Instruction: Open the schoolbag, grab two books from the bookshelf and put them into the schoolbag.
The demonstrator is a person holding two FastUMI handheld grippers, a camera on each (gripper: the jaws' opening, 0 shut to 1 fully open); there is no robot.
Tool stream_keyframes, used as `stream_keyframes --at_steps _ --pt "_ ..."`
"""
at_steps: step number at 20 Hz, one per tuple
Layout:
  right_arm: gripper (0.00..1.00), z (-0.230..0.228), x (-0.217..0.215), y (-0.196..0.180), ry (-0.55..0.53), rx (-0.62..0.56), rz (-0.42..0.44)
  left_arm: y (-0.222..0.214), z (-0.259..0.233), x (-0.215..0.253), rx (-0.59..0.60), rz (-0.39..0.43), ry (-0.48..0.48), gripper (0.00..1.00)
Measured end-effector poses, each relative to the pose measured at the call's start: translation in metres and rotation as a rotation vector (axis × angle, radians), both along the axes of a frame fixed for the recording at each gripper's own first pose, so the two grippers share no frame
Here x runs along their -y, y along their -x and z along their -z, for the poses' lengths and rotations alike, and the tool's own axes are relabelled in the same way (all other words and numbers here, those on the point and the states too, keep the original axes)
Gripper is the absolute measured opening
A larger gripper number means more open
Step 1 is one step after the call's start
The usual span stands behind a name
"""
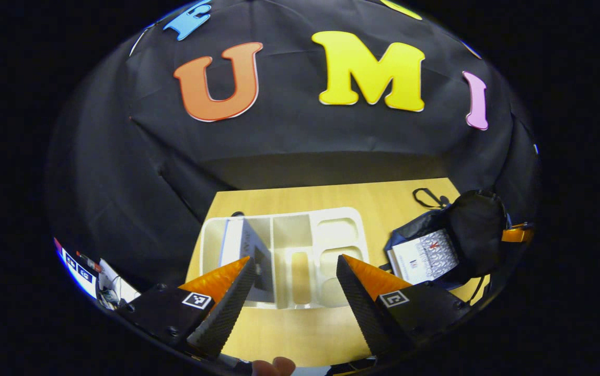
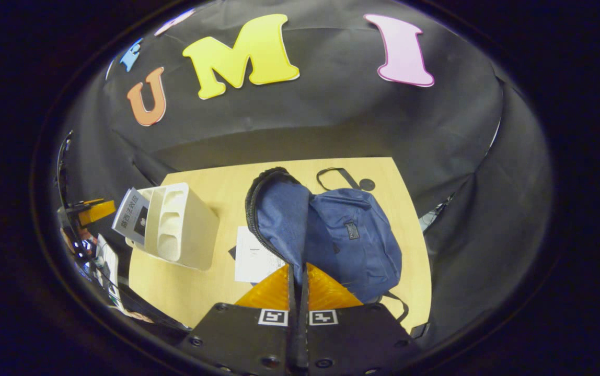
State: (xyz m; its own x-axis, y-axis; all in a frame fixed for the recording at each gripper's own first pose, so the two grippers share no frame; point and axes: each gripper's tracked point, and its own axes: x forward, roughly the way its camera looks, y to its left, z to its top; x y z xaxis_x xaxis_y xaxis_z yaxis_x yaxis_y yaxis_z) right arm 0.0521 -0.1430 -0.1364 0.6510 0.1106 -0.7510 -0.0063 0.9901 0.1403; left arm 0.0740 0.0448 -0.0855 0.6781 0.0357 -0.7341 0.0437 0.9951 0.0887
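**On the wooden table: schoolbag open, one book left in the bookshelf**

On a light wooden table (image 1: 300, 198) stood a white bookshelf (image 1: 284, 256) with a grey book (image 1: 250, 250) leaning in its left compartment. From the left gripper view, the left gripper (image 1: 295, 292) had its two fingers spread wide apart, holding nothing, with the bookshelf straight ahead at twelve o'clock and the book at eleven o'clock. An open schoolbag (image 1: 472, 230) lay at two o'clock, a white-covered book (image 1: 425, 258) resting in its mouth.

From the right gripper view, the right gripper (image 2: 298, 292) had its fingers pressed together on the flap of the blue schoolbag (image 2: 347, 235), lifting its zipped mouth open at twelve o'clock. The bookshelf (image 2: 185, 230) sat at ten o'clock.
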Motion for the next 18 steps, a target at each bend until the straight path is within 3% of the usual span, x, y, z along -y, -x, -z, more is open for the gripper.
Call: stream_keyframes --at_steps 7,14,18 --pt "0.0 0.0 0.002 0.0 -0.009 -0.006 0.014 -0.016 0.006 -0.072 -0.198 -0.02 0.013 0.99" --pt "0.0 0.003 0.009 0.005 -0.019 -0.011 0.039 -0.028 0.069 -0.08 -0.46 -0.036 0.087 1.0" --pt "0.0 0.003 0.012 0.006 -0.026 -0.014 0.053 -0.032 0.095 -0.082 -0.533 -0.056 0.094 1.0"
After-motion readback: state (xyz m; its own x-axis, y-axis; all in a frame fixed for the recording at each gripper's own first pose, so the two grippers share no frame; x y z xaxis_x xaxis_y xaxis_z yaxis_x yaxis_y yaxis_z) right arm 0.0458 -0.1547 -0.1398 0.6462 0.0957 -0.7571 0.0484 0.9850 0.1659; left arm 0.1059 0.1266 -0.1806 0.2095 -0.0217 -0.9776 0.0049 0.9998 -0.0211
